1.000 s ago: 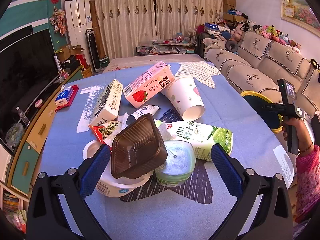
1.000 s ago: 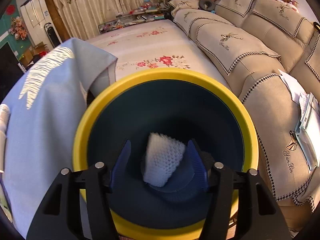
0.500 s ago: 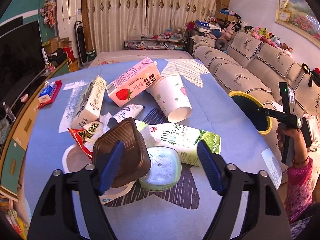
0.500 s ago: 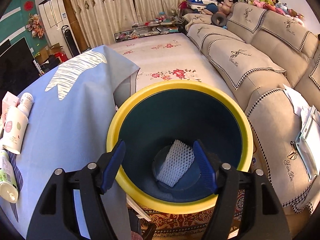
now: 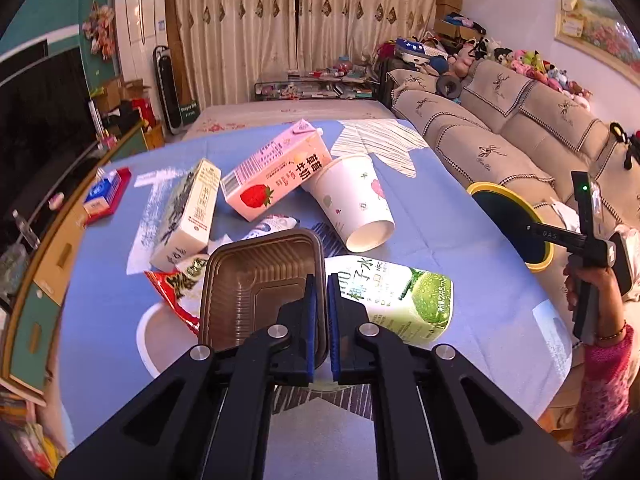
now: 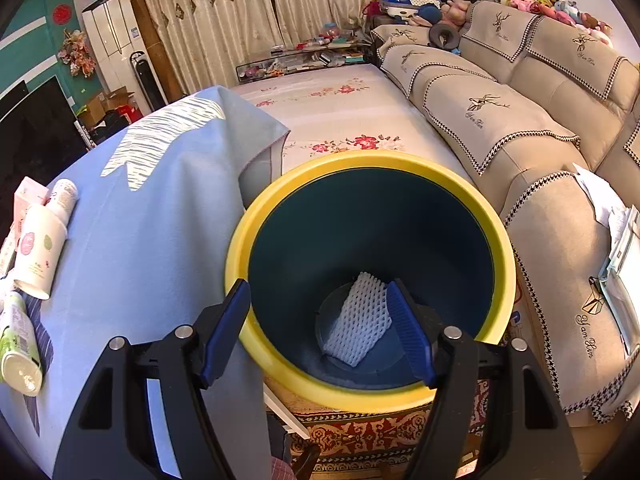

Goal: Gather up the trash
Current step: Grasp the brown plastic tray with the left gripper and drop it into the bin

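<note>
1. On the blue tablecloth, left wrist view: a heap of trash lying close together near the middle of the table.
2. Brown plastic tray: ribbed, rectangular, open side facing the camera, tilted up over the other items. Its right rim sits between the blue pads of the left gripper, whose jaws are pressed nearly together on that rim.
3. Green-and-white drink carton: lying on its side just right of the tray, partly behind the left gripper.
4. White paper cup: on its side, mouth toward the camera, beyond the green carton.
5. Pink strawberry milk carton: lying flat, touching the cup's left side.
6. White-and-green box: lying lengthwise left of the pink carton.
7. Red snack wrapper: crumpled, partly under the tray's left edge.
8. White tube: only partly visible behind the tray.
9. Small red-and-blue pack: apart from the heap, at the table's far left edge.
10. Yellow-rimmed bin: dark inside, standing off the table's right edge beside the beige sofa.
11. White foam net: lying on the bin's bottom.
12. Right gripper: held above the bin's near rim, jaws well apart, nothing between them; a hand grips its handle.
</note>
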A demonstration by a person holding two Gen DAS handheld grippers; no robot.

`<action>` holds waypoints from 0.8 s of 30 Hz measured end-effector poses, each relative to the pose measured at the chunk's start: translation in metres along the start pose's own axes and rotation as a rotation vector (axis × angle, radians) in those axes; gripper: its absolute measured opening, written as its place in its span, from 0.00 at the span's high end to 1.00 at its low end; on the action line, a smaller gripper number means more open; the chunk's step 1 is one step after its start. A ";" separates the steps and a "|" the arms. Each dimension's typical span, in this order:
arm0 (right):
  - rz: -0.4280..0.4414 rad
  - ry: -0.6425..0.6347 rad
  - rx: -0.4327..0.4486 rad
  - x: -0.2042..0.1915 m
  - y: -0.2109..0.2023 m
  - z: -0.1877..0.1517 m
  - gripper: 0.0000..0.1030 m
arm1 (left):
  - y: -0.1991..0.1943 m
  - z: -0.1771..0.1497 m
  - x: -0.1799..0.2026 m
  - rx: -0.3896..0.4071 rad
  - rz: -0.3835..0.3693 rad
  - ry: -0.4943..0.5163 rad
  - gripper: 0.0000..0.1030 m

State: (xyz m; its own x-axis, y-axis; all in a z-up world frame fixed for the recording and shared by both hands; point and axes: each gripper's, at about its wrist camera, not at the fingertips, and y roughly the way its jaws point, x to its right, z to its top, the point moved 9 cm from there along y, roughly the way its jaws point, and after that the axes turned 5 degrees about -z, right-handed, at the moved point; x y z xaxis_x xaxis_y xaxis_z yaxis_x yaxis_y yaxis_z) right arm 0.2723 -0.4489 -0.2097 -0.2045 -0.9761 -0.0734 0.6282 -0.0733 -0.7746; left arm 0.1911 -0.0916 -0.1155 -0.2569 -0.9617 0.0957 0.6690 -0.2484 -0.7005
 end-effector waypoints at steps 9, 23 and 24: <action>-0.009 0.025 0.075 0.019 -0.035 0.000 0.35 | -0.022 0.027 0.038 0.077 -0.006 0.089 0.94; -0.116 0.138 0.114 0.112 -0.061 -0.023 0.35 | 0.051 0.072 0.247 0.023 -0.336 0.331 0.94; -0.119 0.144 0.113 0.117 -0.061 -0.025 0.35 | 0.058 0.074 0.259 0.016 -0.346 0.342 0.94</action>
State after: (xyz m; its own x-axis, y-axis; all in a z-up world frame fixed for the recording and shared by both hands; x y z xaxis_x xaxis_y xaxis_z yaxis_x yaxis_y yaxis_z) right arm 0.1914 -0.5534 -0.1867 -0.3822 -0.9205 -0.0813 0.6719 -0.2164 -0.7083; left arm 0.2146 -0.3640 -0.0790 -0.6786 -0.7300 0.0816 0.5138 -0.5512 -0.6574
